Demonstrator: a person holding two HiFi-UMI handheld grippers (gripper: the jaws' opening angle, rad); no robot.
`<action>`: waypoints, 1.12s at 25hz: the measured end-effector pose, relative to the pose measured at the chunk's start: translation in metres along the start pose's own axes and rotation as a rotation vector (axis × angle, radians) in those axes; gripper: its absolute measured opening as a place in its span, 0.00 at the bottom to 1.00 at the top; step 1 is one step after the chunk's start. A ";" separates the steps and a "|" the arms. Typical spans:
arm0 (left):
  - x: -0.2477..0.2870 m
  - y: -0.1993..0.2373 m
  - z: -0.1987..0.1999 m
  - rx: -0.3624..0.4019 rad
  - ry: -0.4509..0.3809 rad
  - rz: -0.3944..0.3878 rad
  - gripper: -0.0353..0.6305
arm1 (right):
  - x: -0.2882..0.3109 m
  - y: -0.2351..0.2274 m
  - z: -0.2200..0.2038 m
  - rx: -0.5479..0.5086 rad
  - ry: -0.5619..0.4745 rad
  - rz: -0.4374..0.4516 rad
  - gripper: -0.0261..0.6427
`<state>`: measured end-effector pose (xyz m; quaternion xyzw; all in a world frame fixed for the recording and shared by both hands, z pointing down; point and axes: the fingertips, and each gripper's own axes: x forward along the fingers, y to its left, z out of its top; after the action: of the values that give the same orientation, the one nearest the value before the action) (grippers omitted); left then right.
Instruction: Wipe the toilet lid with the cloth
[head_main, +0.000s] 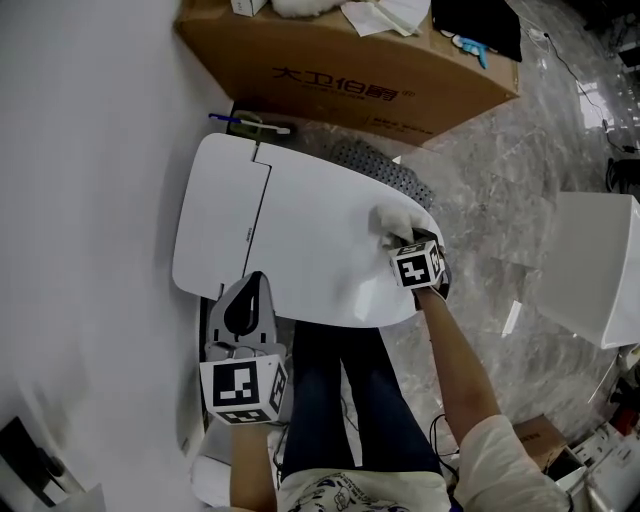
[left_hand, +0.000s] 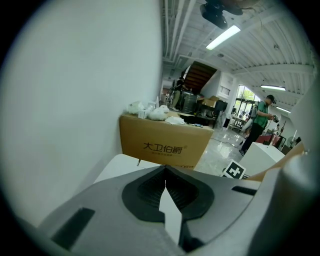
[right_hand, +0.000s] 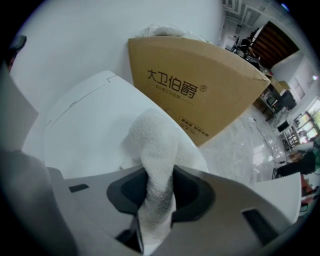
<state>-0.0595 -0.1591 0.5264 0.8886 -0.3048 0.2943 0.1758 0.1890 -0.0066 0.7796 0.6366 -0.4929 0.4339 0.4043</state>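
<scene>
- Nearest the camera, the person's legs (head_main: 335, 400) in dark trousers stand at the front edge of the toilet.
- The left gripper (head_main: 250, 285) is low on the left, its marker cube (head_main: 243, 390) facing up. Its tips hang over the near left edge of the toilet lid (head_main: 300, 235).
- In the left gripper view its jaws meet at the tips, clenched with nothing caught between them.
- The person's bare right forearm (head_main: 462, 365) reaches forward to the right gripper (head_main: 402, 243), which sits at the right-hand edge of the lid.
- The right gripper's jaws are clamped on a white terry cloth (right_hand: 152, 145). A fold of it runs up between the pads and bunches out ahead of them.
- The bunched end of the cloth rests on the white lid, close to its right rim. The lid is closed flat.
- Left of the toilet rises a plain white wall (head_main: 80, 180).
- Beyond the toilet stands a large cardboard box (head_main: 350, 70) with dark print on its side and white items piled on top.
- To the right, a grey marbled floor (head_main: 500, 180) carries a white cabinet (head_main: 595, 270), well apart from the toilet.
</scene>
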 end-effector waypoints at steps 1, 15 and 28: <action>0.000 -0.002 0.000 0.003 0.000 -0.005 0.06 | -0.001 -0.005 -0.007 0.011 0.005 -0.007 0.20; 0.001 -0.016 -0.008 0.024 0.017 -0.036 0.06 | -0.015 -0.042 -0.071 0.130 0.054 -0.073 0.20; 0.000 -0.018 -0.011 0.032 0.020 -0.049 0.06 | -0.027 -0.047 -0.121 0.209 0.095 -0.115 0.20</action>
<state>-0.0529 -0.1402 0.5328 0.8955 -0.2762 0.3037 0.1721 0.2125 0.1235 0.7856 0.6811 -0.3882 0.4887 0.3829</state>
